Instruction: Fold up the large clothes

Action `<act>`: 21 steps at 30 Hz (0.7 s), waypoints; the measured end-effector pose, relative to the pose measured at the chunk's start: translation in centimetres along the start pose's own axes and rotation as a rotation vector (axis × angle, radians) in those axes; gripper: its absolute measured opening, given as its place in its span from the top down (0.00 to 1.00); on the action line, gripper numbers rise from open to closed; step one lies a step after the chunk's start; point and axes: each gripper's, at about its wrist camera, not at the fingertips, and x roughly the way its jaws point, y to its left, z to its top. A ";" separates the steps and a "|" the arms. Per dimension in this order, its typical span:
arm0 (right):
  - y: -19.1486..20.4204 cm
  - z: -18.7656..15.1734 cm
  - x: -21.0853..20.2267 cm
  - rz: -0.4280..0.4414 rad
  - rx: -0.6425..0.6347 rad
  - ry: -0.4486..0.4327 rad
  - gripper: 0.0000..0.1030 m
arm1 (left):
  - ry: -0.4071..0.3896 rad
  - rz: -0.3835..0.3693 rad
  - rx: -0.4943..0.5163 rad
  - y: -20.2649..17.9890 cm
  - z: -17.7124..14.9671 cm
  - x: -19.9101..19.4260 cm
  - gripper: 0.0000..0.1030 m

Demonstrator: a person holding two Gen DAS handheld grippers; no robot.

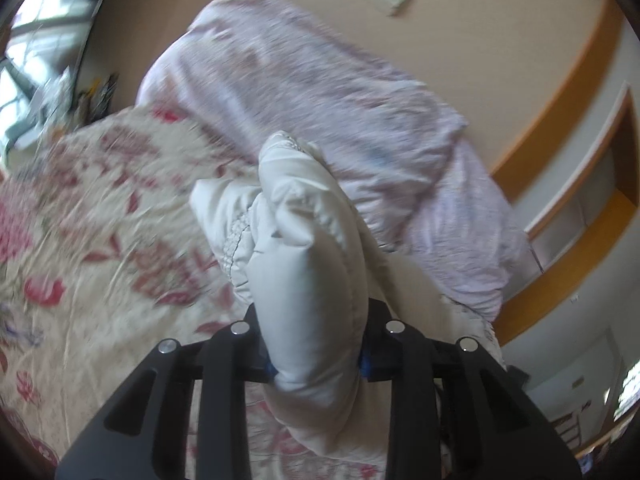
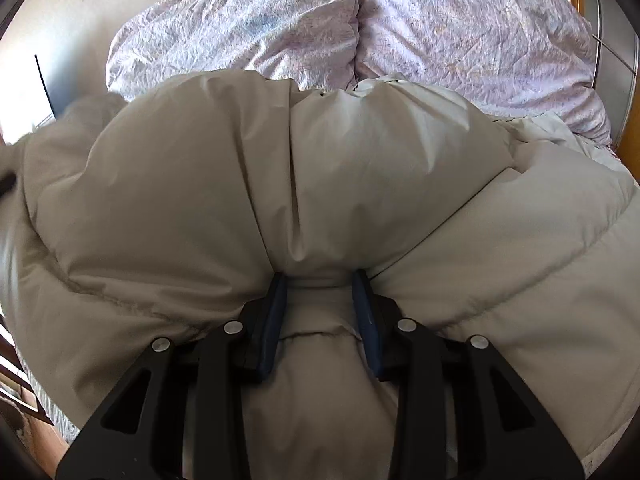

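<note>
A puffy off-white padded jacket (image 2: 320,184) lies bulging on the bed and fills most of the right wrist view. My right gripper (image 2: 320,284) is shut on a thick fold of it, the blue pads (image 2: 276,312) pressing in from both sides. In the left wrist view another bunched part of the same jacket (image 1: 308,248), with an elastic cuff-like edge, stands up out of my left gripper (image 1: 317,364). That gripper is shut on this padded roll, held above the bed. The fabric hides the tips of the fingers in both views.
A floral cream and red bedspread (image 1: 92,216) covers the bed below the left gripper. Lilac pillows (image 2: 360,24) lean against the beige wall at the head of the bed. Wooden trim and a shelf (image 1: 580,200) run along the right wall, and a window (image 1: 36,52) is at the far left.
</note>
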 end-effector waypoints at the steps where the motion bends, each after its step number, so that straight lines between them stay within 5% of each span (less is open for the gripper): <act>1: 0.0 0.0 0.0 0.000 0.000 0.001 0.64 | -0.008 -0.017 0.022 -1.0 0.1 -0.2 0.73; 21: -0.6 -0.2 0.1 0.035 0.036 -0.007 0.65 | 0.034 -0.366 0.173 -15.3 -1.2 0.0 0.73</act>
